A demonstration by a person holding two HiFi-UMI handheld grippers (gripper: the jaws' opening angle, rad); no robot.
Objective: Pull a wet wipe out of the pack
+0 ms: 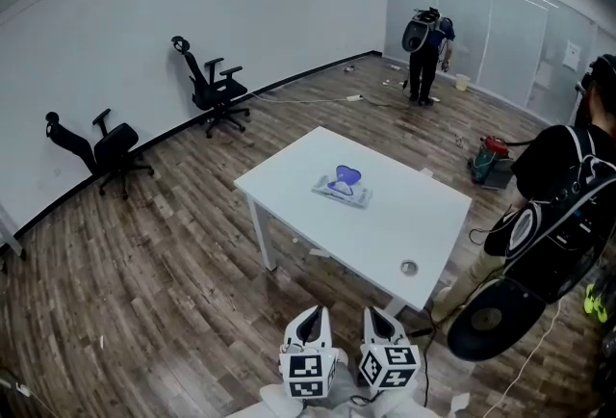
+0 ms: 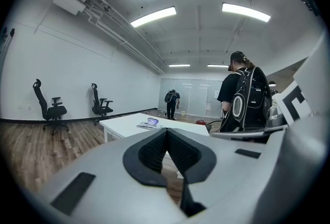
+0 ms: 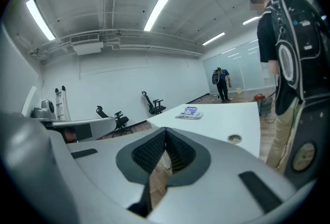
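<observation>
The flat purple wet wipe pack (image 1: 342,185) is lying far off at 12 o'clock from the left gripper (image 1: 310,316) and right gripper (image 1: 381,318), both closed and empty.

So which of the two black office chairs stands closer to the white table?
The upright one by the far wall, nearest the table's far corner. The other chair, reclined, stands further left.

Smooth white table (image 1: 404,214) on a glossy wood-plank floor (image 1: 173,252); the wipe pack (image 1: 343,187) looks shiny plastic.
</observation>
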